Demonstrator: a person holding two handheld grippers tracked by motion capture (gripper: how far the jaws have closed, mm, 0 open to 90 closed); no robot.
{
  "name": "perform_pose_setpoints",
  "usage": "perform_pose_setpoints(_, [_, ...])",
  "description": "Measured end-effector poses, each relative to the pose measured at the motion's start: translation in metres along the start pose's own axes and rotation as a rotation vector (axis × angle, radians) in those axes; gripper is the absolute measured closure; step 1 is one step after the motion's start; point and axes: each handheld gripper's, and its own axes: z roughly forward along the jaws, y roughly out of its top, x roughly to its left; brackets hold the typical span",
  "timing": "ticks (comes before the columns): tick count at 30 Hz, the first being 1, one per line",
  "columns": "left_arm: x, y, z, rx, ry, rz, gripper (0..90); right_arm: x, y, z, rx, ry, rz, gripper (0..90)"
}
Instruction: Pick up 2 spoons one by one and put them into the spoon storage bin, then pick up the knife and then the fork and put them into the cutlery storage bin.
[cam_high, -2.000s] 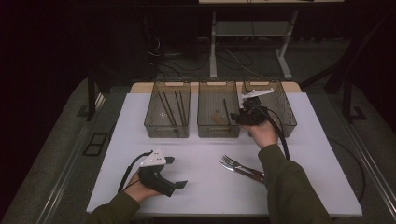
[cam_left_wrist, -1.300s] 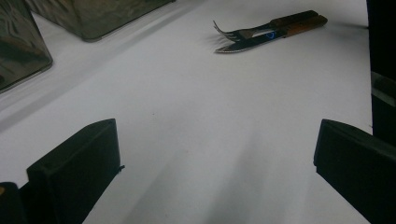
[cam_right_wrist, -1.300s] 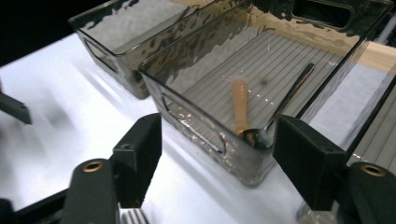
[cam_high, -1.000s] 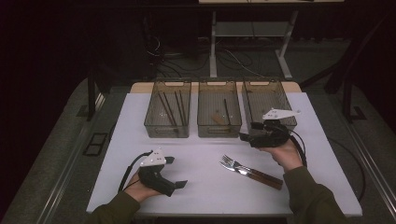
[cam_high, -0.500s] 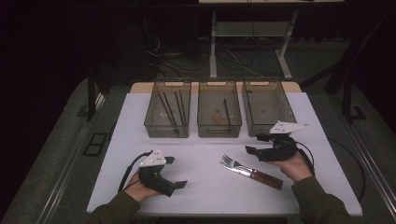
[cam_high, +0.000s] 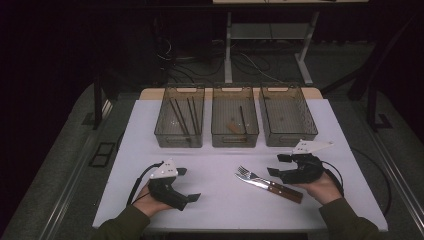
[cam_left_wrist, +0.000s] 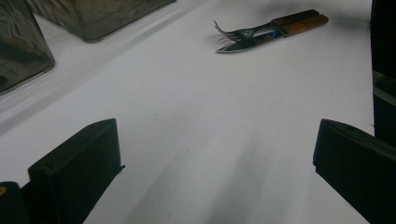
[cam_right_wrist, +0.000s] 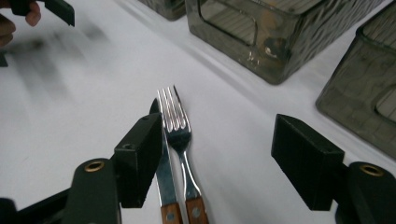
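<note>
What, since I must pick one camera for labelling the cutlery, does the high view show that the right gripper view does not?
The high view adds the full row of three bins, dark sticks in the leftmost one, the whole left gripper and both forearms. The right gripper view adds close detail. The right gripper is open, its jaws having just been closing. The fork lies between them untouched, and the knife is partly behind one jaw. Both views share the fork, the knife, the white table and some bins.
</note>
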Motion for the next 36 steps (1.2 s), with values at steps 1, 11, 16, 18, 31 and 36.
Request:
perform_pose_setpoints(1, [0.0,0.0,0.0,0.002,0.0,0.002,0.0,0.0,-0.001,-0.001,0.006,0.002,0.001,35.7])
perform_pose_setpoints(11, [0.0,0.0,0.0,0.003,0.0,0.002,0.0,-0.002,-0.003,-0.008,0.067,-0.002,-0.015,45.8])
perform_pose_setpoints(16, [-0.001,0.0,0.0,0.005,0.0,0.006,0.0,0.0,-0.002,-0.008,0.115,0.002,-0.033,48.4])
perform_pose_setpoints(18, [-0.001,0.0,0.0,0.005,-0.001,0.007,0.0,0.0,-0.002,-0.008,0.123,0.01,-0.032,48.2])
perform_pose_setpoints(31, [0.0,0.0,0.001,0.004,0.001,-0.001,0.0,-0.001,0.001,0.0,0.22,0.014,-0.043,49.5])
perform_pose_setpoints(36, [0.0,0.0,0.001,0.006,0.002,-0.003,0.0,0.002,0.005,0.003,0.263,0.019,-0.09,56.5])
